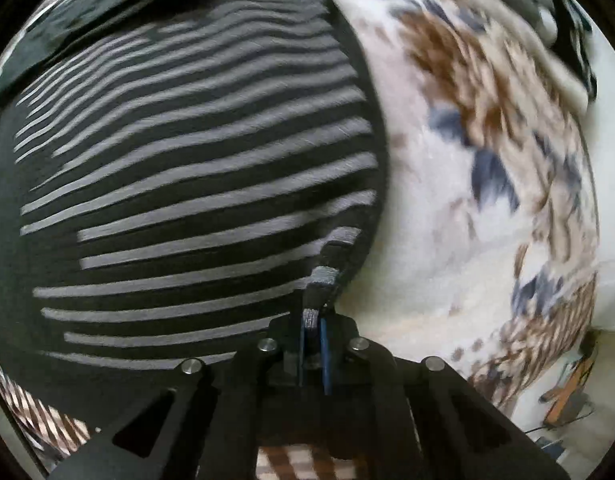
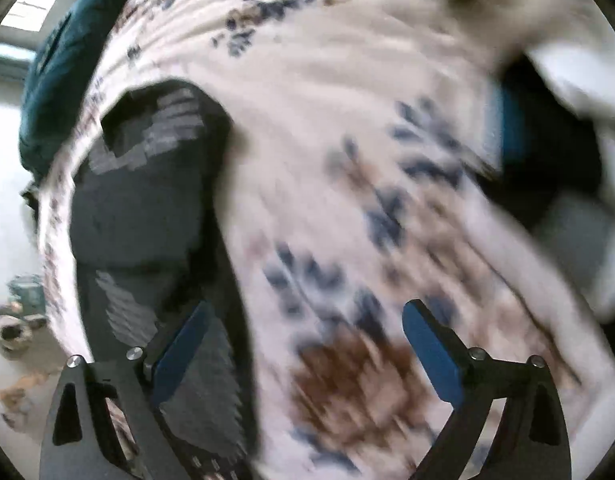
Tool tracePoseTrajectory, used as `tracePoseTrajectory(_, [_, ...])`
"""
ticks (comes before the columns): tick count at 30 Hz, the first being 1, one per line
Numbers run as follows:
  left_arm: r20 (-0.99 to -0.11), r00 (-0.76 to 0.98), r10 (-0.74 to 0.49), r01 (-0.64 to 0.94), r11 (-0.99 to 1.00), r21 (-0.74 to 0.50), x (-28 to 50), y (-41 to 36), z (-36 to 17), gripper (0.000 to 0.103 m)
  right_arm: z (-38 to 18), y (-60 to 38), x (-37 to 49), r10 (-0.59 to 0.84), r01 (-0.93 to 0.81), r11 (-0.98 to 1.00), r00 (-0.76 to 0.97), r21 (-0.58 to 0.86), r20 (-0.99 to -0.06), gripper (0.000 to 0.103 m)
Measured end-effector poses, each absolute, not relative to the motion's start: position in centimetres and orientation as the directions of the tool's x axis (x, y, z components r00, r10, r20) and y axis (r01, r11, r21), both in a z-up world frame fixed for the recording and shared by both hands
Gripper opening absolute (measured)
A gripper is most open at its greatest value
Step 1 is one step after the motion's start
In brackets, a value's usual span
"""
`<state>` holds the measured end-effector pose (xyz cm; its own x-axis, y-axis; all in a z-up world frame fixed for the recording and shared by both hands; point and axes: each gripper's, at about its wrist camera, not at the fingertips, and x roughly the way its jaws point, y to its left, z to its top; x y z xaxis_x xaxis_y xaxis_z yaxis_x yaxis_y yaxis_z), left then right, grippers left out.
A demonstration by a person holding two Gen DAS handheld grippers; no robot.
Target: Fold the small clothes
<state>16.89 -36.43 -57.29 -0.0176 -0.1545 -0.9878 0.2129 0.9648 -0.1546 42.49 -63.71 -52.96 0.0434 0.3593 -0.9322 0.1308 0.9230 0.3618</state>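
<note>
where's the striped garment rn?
The striped garment fills the left of the left wrist view, lying on the floral bedspread, its corner pinched in the left gripper. The right wrist view shows it lower left.

Matt knit striped garment [image 1: 195, 168]; soft floral bedcover [image 1: 447, 220].

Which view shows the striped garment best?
Left wrist: the striped garment fills the frame, fairly sharp, its corner pinched in the left gripper. Right wrist shows it only at left, motion-blurred, beside the open right gripper.
</note>
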Motion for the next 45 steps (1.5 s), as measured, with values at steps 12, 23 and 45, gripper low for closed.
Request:
tracePoseTrajectory(12, [-0.962,0.091,-0.258,0.018,0.966,-0.258,16.9,-29.9,-50.2,0.004,-64.1,-58.7,57.1,0.657,0.344,0.704,0.017,0.622,-0.753,0.074])
tracePoseTrajectory(23, [-0.937,0.222,-0.270,-0.154,0.939,-0.307,16.6,-19.1,-45.0,0.004,-56.1,-50.5,59.7,0.524,0.185,0.835,0.017,0.518,-0.851,0.005])
tracePoseTrajectory(45, [-0.879,0.214,-0.427,-0.529,0.706,-0.471,12.5,7.8,-54.9,0.004,-54.1,-6.1,64.4,0.126,-0.169,0.976,-0.080,0.138,-0.989,0.005])
